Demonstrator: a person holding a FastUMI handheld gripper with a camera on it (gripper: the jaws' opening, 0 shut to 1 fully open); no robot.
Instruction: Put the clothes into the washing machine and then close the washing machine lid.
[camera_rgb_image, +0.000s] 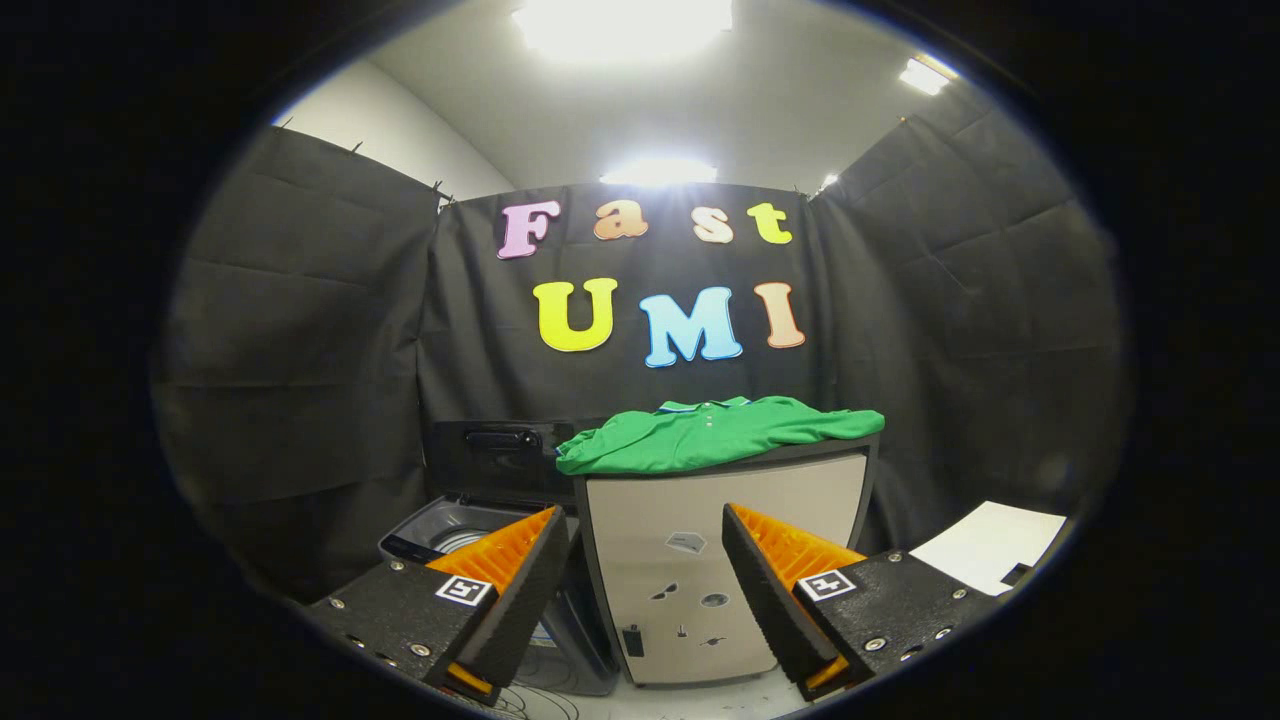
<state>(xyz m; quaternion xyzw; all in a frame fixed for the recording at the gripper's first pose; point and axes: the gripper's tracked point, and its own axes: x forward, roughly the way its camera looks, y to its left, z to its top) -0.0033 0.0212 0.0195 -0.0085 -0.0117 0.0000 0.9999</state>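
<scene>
Atop cabinet (725, 560) edge green shirt (715, 433), washer (470, 530) seemingly lid-up beside, hand-held gripper (640, 545) wide open, empty

Your light comes from ceiling panels (622, 22) high above the gripper (640, 590), blown out to white glare. Beyond the fingers the green shirt (715, 432) reads sharp and evenly lit. Fisheye bends the booth walls; low corners sit dim.
</scene>
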